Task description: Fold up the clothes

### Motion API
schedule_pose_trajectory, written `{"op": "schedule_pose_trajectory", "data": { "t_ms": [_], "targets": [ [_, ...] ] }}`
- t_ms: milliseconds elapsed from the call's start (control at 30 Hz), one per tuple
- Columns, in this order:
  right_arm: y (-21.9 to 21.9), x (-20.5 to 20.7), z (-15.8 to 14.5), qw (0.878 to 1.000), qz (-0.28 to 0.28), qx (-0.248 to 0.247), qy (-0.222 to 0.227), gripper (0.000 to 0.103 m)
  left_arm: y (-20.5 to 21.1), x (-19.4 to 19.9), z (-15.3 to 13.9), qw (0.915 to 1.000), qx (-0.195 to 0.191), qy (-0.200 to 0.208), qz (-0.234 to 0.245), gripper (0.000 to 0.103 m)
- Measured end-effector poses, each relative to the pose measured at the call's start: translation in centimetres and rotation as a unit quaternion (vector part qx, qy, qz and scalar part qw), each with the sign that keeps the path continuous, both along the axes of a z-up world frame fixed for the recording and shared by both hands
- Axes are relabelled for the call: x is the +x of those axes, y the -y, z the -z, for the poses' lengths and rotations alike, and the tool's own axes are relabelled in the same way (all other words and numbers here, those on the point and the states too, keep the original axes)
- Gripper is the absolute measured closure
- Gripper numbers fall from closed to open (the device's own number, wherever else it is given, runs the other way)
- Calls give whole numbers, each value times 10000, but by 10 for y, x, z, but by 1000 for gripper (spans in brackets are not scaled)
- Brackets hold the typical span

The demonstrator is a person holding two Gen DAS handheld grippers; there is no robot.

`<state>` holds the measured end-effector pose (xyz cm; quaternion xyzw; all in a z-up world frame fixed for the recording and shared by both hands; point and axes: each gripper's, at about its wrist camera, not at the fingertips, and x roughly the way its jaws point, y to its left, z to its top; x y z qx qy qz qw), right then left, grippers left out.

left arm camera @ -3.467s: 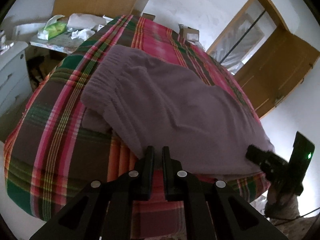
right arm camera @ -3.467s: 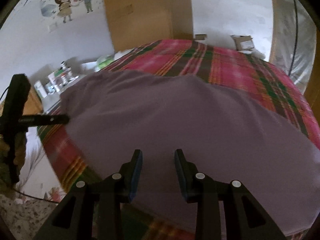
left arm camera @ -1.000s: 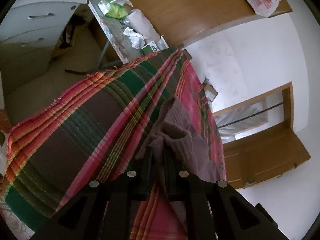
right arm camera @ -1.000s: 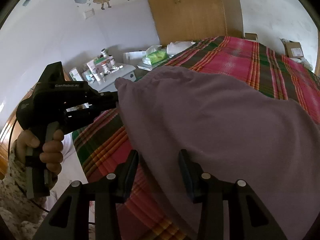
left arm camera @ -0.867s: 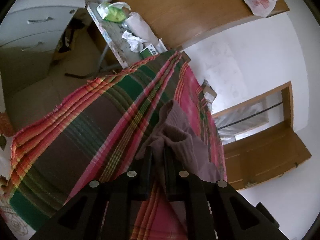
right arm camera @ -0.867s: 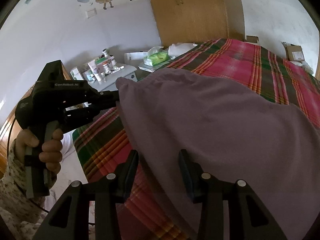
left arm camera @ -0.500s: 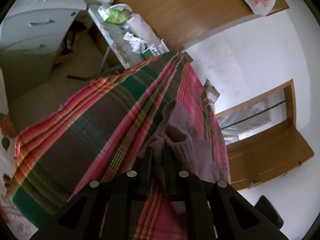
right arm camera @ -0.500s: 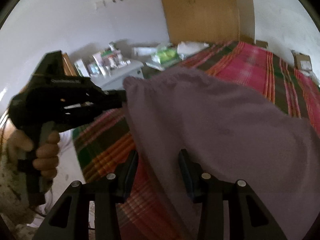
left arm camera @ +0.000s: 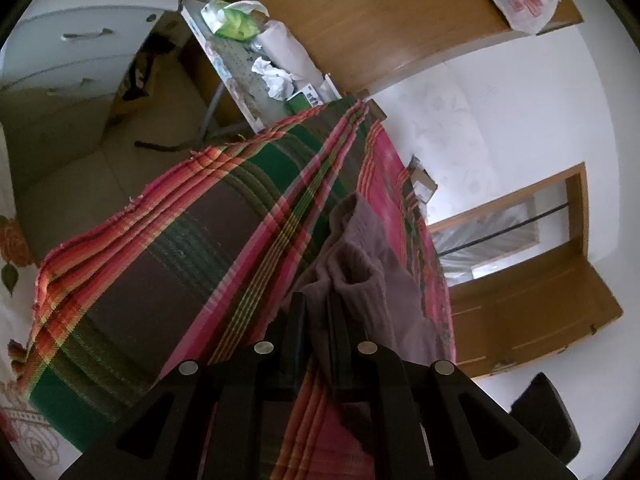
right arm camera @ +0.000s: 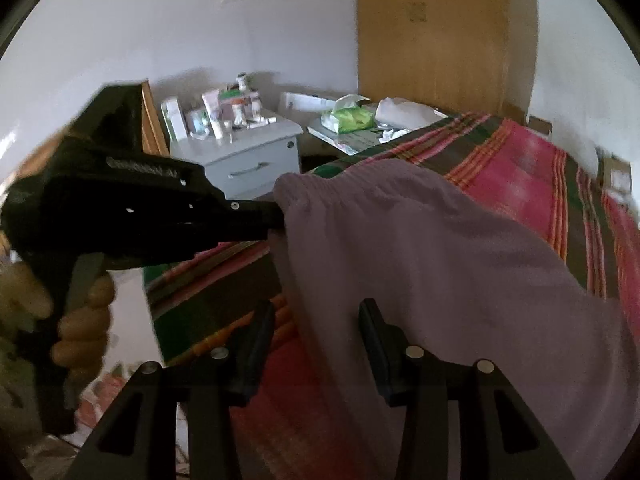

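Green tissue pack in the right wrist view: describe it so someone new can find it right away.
Start at the tall wooden wardrobe on the back wall. Below it, a low side table sits between the white drawer unit and the plaid bed. The tissue pack lies there, the only bright green thing, with a white tissue sticking out on top.

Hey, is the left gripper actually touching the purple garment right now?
Touching. In the left wrist view the left gripper has its fingers closed on a bunched edge of the purple garment; the right wrist view shows its tip at the gathered waistband.
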<state>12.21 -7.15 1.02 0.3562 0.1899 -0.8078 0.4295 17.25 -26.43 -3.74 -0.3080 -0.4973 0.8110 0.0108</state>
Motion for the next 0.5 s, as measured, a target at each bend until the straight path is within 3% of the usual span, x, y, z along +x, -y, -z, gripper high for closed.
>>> {"op": "schedule_pose_trajectory", "data": {
  "t_ms": [200, 333, 500],
  "targets": [
    [28, 9, 9, 9963, -1, 547, -660, 59, 1, -1, -2, 9999, -16, 11, 105, 92],
    [36, 8, 10, 9952, 94, 634, -738, 59, 2, -2, -2, 9997, -15, 73, 218, 92],
    [37, 8, 10, 9944, 140, 678, -795, 61, 14, -5, 2, 9989, 337, 241, 234, 79]
  ]
}}
